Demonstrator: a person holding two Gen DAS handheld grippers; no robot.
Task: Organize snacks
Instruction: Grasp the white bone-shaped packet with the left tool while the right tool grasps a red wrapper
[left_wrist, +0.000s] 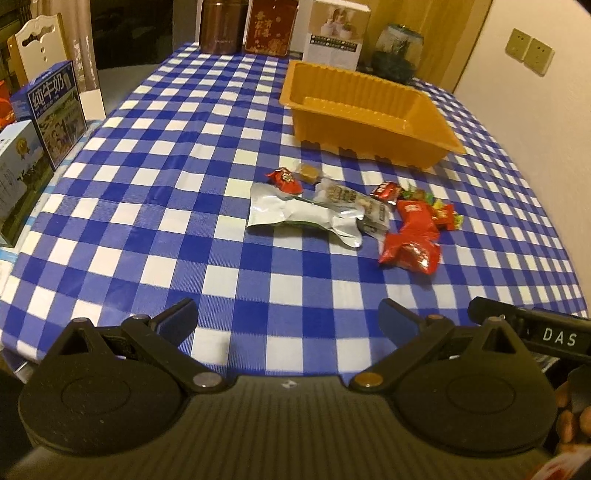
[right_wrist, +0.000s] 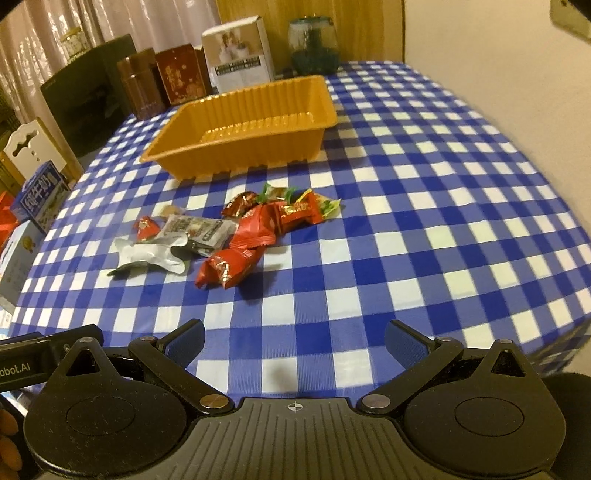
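Note:
A pile of wrapped snacks lies mid-table on the blue-and-white checked cloth (left_wrist: 147, 206): a silver foil packet (left_wrist: 299, 216), red packets (left_wrist: 412, 236), a small red candy (left_wrist: 284, 179) and a caramel sweet (left_wrist: 309, 171). Behind them stands an empty orange plastic tray (left_wrist: 369, 110). In the right wrist view the same silver foil packet (right_wrist: 149, 254), red packets (right_wrist: 236, 258) and orange tray (right_wrist: 251, 125) appear. My left gripper (left_wrist: 288, 323) hangs open over the near edge, well short of the pile. My right gripper (right_wrist: 295, 341) is open too, holding nothing.
Milk cartons (left_wrist: 55, 114) line the left table edge. A brown canister (left_wrist: 219, 26), a red tin (left_wrist: 271, 26), a white box (left_wrist: 338, 35) and a glass jar (left_wrist: 397, 51) stand at the back. A wall (left_wrist: 535, 129) runs along the right.

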